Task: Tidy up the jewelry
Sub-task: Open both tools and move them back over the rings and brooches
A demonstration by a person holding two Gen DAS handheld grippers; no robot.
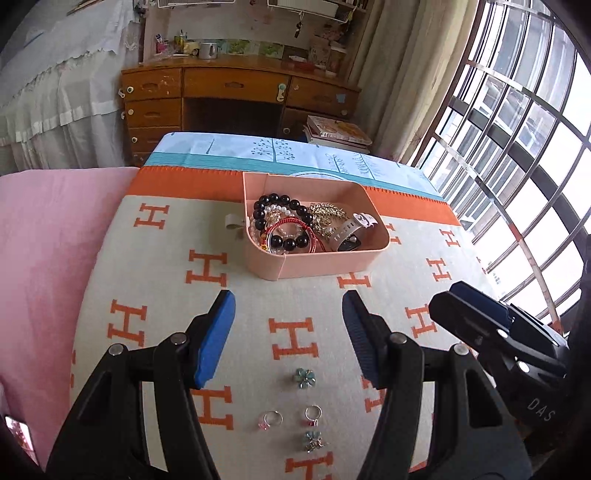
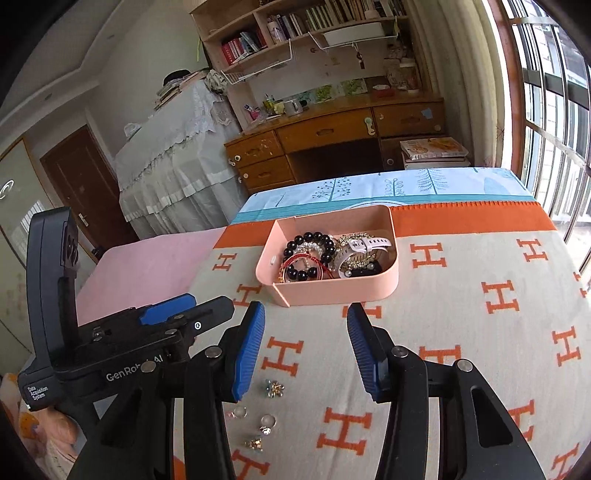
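H-patterned blanket [image 1: 236, 280], wooden desk [image 1: 236, 88] behind.

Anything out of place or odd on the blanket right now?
Four small pieces lie loose on the blanket near the grippers, outside the pink tray: two flower pieces and two rings. In the tray, bracelets and a white watch sit in a tangled heap. Nothing looks damaged.

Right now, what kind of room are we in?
Probably a bedroom or study at home: a wooden desk under a bookshelf, a barred window, and a blanket-covered surface with a pink jewelry tray.
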